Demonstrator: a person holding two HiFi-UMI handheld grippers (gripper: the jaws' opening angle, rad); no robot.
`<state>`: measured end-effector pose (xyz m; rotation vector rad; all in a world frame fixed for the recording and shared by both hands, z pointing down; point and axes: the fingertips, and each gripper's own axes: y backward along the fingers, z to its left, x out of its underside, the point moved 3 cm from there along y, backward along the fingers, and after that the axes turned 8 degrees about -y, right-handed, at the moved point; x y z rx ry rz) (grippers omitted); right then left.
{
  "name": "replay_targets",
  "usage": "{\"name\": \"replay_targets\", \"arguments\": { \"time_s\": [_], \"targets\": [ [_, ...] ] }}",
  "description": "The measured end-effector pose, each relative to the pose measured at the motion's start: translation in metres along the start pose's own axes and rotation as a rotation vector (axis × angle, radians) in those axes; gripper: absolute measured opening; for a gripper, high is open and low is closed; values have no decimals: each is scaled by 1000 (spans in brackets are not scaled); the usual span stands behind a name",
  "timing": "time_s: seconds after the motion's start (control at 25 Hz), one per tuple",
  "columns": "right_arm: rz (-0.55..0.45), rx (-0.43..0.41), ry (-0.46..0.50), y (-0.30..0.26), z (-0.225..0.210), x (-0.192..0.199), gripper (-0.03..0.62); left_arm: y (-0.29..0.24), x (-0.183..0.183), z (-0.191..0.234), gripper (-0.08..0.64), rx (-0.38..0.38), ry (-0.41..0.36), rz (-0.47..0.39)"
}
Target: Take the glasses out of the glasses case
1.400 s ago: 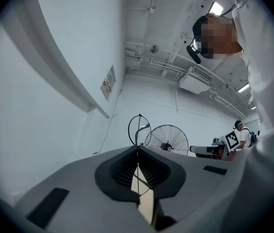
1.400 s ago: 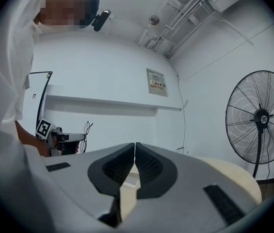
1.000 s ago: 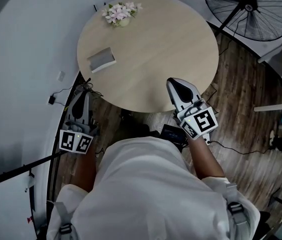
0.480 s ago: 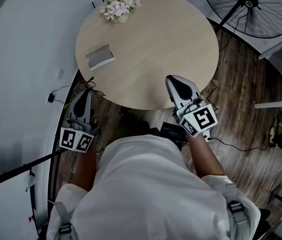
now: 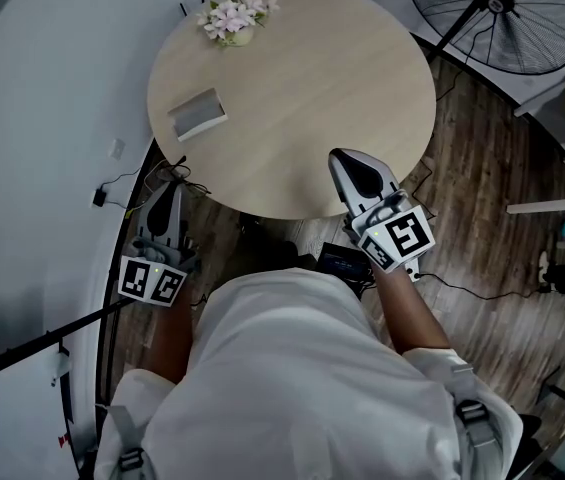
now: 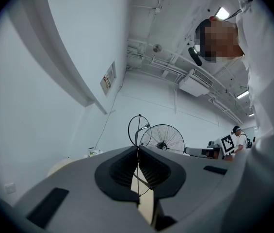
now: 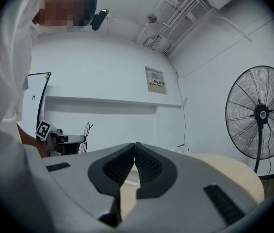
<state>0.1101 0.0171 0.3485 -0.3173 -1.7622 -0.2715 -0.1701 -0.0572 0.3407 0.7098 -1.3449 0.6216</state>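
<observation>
thin wire glasses (image 6: pixel 138 130) pinched in left tool (image 6: pixel 137 149), already out, well apart from grey case (image 5: pixel 199 114) on table (image 5: pixel 342 88) | right tool (image 7: pixel 135 145) closed, empty | advice: keep grip gentle, carry level, set down beside case

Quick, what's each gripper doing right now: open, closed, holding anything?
Left gripper: closed on the glasses, pinching the thin wire frame.
Right gripper: closed, nothing between its jaws.

Overhead, two low; table (image 5: pixel 312 98) shared.
</observation>
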Motion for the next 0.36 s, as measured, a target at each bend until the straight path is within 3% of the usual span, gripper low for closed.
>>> {"name": "replay_targets", "arguments": {
  "time_s": [0.36],
  "targets": [
    [10, -20, 0, -13, -1, 3, 23, -2, 5, 4, 23, 12, 13, 3]
  ]
}}
